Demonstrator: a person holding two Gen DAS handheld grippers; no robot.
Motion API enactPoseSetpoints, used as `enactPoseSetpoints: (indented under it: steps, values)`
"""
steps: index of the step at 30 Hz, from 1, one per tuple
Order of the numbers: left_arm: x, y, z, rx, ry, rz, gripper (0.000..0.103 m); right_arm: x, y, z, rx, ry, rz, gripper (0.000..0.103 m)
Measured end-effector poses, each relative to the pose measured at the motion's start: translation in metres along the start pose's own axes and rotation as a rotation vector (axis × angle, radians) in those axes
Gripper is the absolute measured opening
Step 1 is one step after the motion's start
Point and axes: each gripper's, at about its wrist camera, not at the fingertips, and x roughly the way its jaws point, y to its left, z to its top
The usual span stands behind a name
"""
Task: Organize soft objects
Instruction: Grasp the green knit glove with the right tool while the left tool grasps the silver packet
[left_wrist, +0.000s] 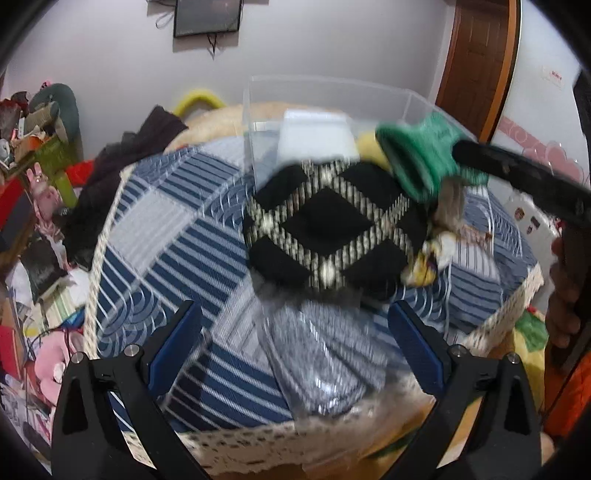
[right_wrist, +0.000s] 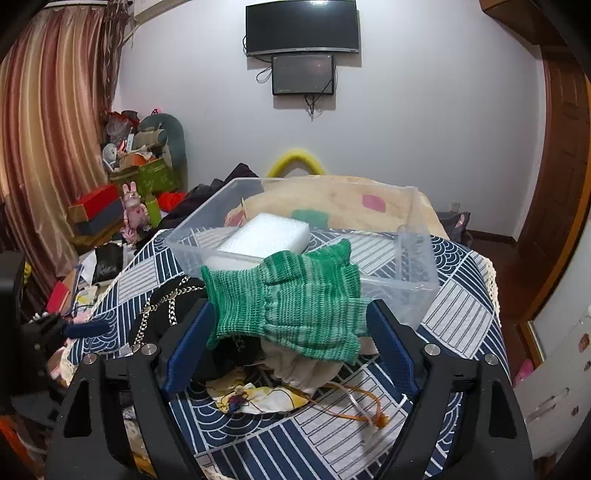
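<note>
A green knitted glove (right_wrist: 291, 295) is clamped between the blue pads of my right gripper (right_wrist: 291, 325), held above the table just in front of a clear plastic bin (right_wrist: 410, 266). The bin holds a white foam block (right_wrist: 266, 236). In the left wrist view the glove (left_wrist: 417, 155) hangs from the right gripper's black finger beside the bin (left_wrist: 258, 110). My left gripper (left_wrist: 295, 328) is open and empty over a clear plastic bag, short of a black cushion (left_wrist: 328, 225) with a diamond pattern. Cream and yellow cloths (right_wrist: 280, 384) lie under the glove.
The table has a blue and white patterned cloth (right_wrist: 458, 310) with a lace edge. A black item with a chain (right_wrist: 166, 306) lies at left. Boxes, toys and dark clothes (right_wrist: 122, 206) clutter the left side. A wooden door (right_wrist: 561, 184) stands at right.
</note>
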Motion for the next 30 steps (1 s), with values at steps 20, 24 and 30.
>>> enactPoseSetpoints:
  steps: [20, 24, 30]
  values:
    - [-0.008, -0.018, -0.023, 0.046, -0.002, -0.087, 0.031, 0.005, 0.005, -0.012, -0.019, 0.027, -0.024, 0.012]
    - [-0.024, -0.016, -0.020, 0.049, -0.039, -0.088, 0.031, -0.007, -0.001, -0.012, 0.002, 0.005, -0.013, 0.010]
    - [-0.047, -0.016, -0.009, 0.047, -0.108, -0.090, 0.031, -0.026, -0.007, -0.007, 0.018, -0.044, -0.011, 0.010]
